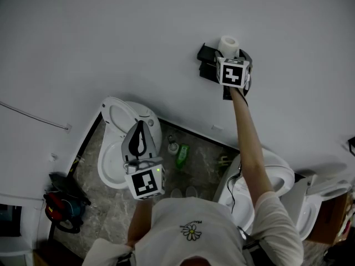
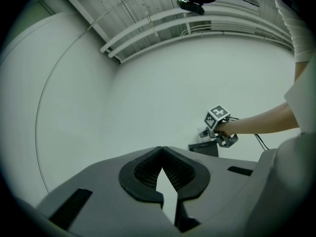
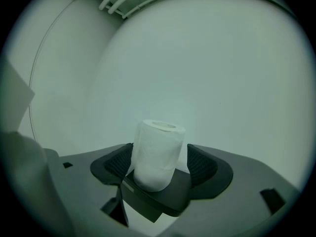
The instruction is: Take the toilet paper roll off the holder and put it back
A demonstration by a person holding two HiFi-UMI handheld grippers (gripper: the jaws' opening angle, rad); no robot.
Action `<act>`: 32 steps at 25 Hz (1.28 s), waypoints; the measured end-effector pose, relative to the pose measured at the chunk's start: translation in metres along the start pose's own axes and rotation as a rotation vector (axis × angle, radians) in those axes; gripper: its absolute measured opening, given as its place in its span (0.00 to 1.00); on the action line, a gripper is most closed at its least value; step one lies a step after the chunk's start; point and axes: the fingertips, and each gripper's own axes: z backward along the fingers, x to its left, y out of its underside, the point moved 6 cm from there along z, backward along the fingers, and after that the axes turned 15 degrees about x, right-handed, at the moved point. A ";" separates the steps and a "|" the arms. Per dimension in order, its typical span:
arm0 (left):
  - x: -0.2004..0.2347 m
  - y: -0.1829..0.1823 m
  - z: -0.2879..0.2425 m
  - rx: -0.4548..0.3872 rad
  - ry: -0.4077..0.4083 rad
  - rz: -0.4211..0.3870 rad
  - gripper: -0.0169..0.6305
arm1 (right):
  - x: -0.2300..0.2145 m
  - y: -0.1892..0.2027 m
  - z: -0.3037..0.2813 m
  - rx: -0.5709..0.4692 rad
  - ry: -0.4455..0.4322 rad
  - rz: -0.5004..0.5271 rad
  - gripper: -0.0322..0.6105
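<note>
**Status**

1. Toilet paper roll: stands upright on the black wall holder, core opening upward. It has not been lifted.
2. Right tongs: released. The 2 jaws straddle the roll low on its body. The left pad sits at or just beside the paper; a narrow gap shows at the right pad. No grip is made.
3. Left tongs: clenched tip to tip on nothing, held near the person's body and well apart from the holder.

**Judged step:** closing on the roll for removal. The task appears to be at its start.

**Hazards from this position**

1. Off-centre closure. The roll sits nearer the left pad, so the right jaw would likely travel farther before contact. This could push the roll sideways along the shelf or tilt it.
2. Drop. The roll appears to rest loose on a small shelf with nothing retaining it. A nudge past the edge would send it to the floor, near the toilet and the green bottle below.
3. Crush. The paper is soft, so excess clamping would likely dent the roll and make it stand unevenly on return.
4. Holder strike. The pads sit close above the shelf, so a low or angled lift could catch its front edge.
5. No backup. The left tongs are too far off to steady a slip.
</note>
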 end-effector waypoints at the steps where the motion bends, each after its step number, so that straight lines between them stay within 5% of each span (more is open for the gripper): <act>1: 0.000 0.002 0.000 0.003 0.004 -0.001 0.05 | 0.000 -0.001 0.004 -0.012 -0.001 0.000 0.53; 9: -0.008 -0.006 0.002 -0.013 0.016 0.014 0.05 | -0.007 -0.023 0.053 -0.172 -0.033 -0.030 0.53; 15: -0.015 -0.009 0.004 -0.018 0.032 0.007 0.05 | -0.010 -0.040 0.130 -0.440 -0.094 -0.031 0.53; 21: -0.016 -0.014 0.006 -0.031 0.033 0.009 0.05 | 0.004 -0.018 0.196 -0.632 -0.104 -0.013 0.52; 28: -0.020 -0.024 0.009 -0.049 0.038 0.017 0.05 | 0.035 0.031 0.226 -0.671 -0.091 -0.016 0.15; 32: -0.023 -0.024 0.010 -0.058 0.050 0.025 0.05 | 0.054 0.071 0.231 -0.607 -0.125 -0.012 0.08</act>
